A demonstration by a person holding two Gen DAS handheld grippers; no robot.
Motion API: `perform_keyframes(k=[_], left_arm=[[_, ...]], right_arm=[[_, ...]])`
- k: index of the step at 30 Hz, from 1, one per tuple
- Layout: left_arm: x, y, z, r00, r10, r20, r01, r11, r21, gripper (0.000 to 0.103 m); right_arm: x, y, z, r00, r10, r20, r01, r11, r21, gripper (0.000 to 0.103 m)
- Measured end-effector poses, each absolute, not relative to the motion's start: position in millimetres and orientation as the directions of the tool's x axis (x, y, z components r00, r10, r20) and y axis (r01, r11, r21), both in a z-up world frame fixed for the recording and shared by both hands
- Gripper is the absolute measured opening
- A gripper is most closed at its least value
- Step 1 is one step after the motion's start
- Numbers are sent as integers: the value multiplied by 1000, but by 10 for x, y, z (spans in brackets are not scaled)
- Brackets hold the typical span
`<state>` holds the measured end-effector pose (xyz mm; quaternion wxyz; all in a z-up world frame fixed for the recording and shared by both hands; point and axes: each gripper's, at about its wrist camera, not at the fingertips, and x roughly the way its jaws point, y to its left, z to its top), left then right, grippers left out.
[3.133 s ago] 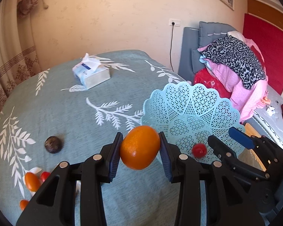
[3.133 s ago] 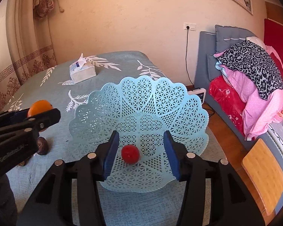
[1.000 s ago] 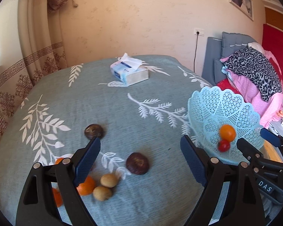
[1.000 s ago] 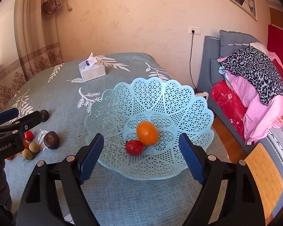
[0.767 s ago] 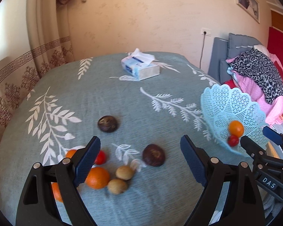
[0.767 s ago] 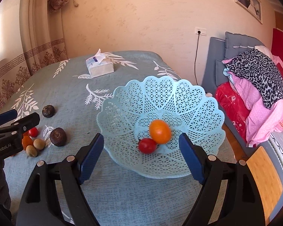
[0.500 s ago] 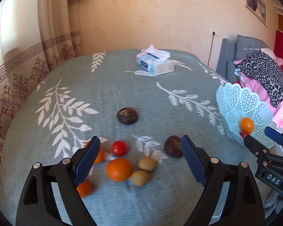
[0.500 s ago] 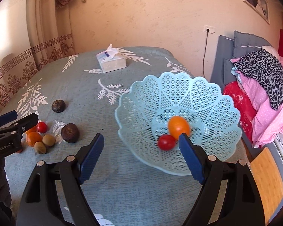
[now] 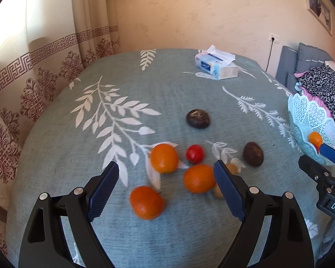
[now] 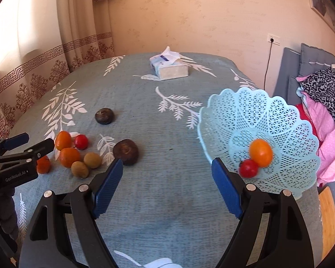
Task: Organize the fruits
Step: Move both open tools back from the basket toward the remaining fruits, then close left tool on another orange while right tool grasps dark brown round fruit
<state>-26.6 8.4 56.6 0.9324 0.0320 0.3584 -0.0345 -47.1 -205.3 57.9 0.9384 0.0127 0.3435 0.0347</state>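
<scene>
Left gripper (image 9: 166,187) jaws apart, empty; loose oranges (image 9: 147,202) lie between and just beyond them. Right gripper (image 10: 167,184) jaws apart, empty; basket (image 10: 285,120) at right.

Left claw (image 9: 166,189) wide apart, empty; right claw (image 10: 167,184) likewise.

The tablecloth (image 9: 167,93) is muted teal with white leaf sprays. On it lie bright orange fruits (image 9: 164,158), a red tomato (image 9: 194,153), two dark brown fruits (image 9: 198,118) and tan ones (image 10: 92,160). The lattice basket (image 10: 252,114) is pale blue. The tissue box (image 9: 214,67) is blue and white. The curtain (image 9: 33,67) is cream with brown key-pattern bands. The gripper pads (image 9: 103,187) are blue on black.
</scene>
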Motion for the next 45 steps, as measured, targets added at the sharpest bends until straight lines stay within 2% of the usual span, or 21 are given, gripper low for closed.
perform_keyframes(k=[18,24,29,30,32,39,43,45], left_arm=[[-303,485,175,653,-23,-757,42,999,6,85],[-220,487,142,631,-63,-773,60,998,-32,67],[-200,406,153,637,-111,-763,105,993,-56,39],[-200,393,153,638,-116,-761,110,992,-59,39],[-201,378,153,644,-112,-757,109,993,-55,39],[-199,392,163,648,-116,-753,103,993,-65,38],[-200,393,162,648,-117,-753,103,993,-65,38],[-200,393,163,648,-116,-753,103,993,-64,38]], right_arm=[[-277,-1612,295,681,151,-716,-168,985,47,83],[-137,-1632,239,648,182,-739,-172,981,91,83],[-15,-1666,194,630,189,-753,-168,980,106,83],[7,-1670,188,626,191,-756,-168,980,109,83],[54,-1666,182,621,195,-759,-174,979,110,81],[251,-1611,145,598,204,-775,-190,976,110,61],[325,-1592,123,599,199,-776,-192,976,101,54],[337,-1583,125,603,200,-773,-197,975,99,46]])
